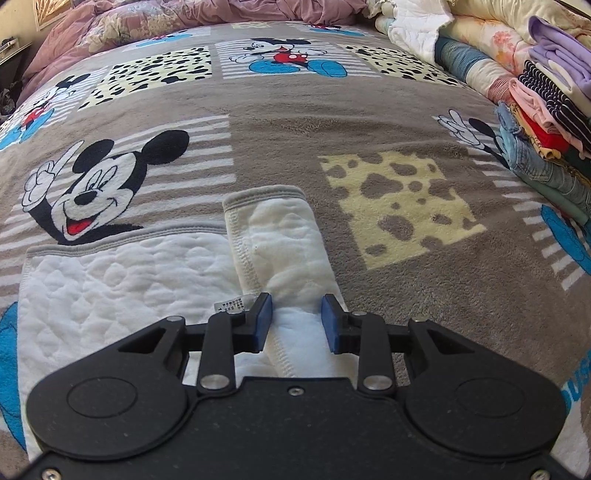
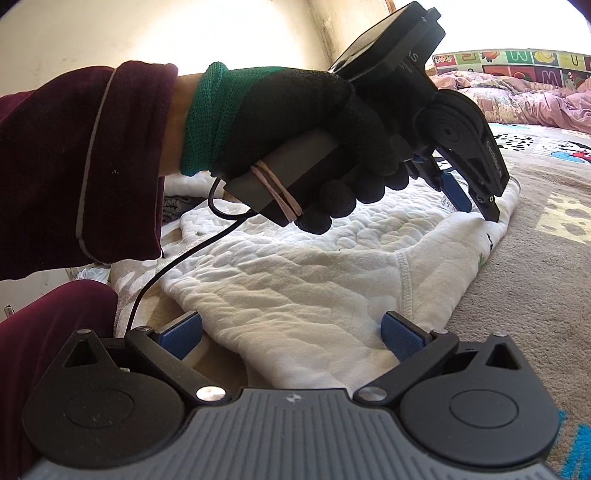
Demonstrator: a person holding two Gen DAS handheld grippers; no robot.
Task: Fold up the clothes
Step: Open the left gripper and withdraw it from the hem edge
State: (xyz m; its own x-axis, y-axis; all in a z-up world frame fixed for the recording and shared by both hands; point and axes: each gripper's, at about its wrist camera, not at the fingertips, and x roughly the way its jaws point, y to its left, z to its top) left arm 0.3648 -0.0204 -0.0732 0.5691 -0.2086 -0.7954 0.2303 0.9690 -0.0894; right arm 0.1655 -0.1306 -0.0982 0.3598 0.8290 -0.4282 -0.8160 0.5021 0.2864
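A white quilted top (image 1: 122, 280) with grey trim lies flat on the Mickey Mouse blanket (image 1: 295, 122). Its sleeve (image 1: 280, 236) is folded across the body, and a small label (image 1: 232, 304) shows beside it. My left gripper (image 1: 297, 321) points down over the sleeve's near end. Its blue pads stand a little apart with the fabric lying flat beneath them, not pinched. In the right wrist view a black-gloved hand (image 2: 314, 122) holds that left gripper (image 2: 480, 206) with its tips at the garment's (image 2: 295, 280) far edge. My right gripper (image 2: 291, 332) is wide open low over the near edge.
A stack of folded clothes (image 1: 546, 122) stands at the right of the bed, with rolled quilts (image 1: 461, 55) behind it. A pink duvet (image 1: 110, 26) is bunched along the far side. A maroon sleeve (image 2: 74, 147) and the gripper's cable (image 2: 166, 266) cross the left.
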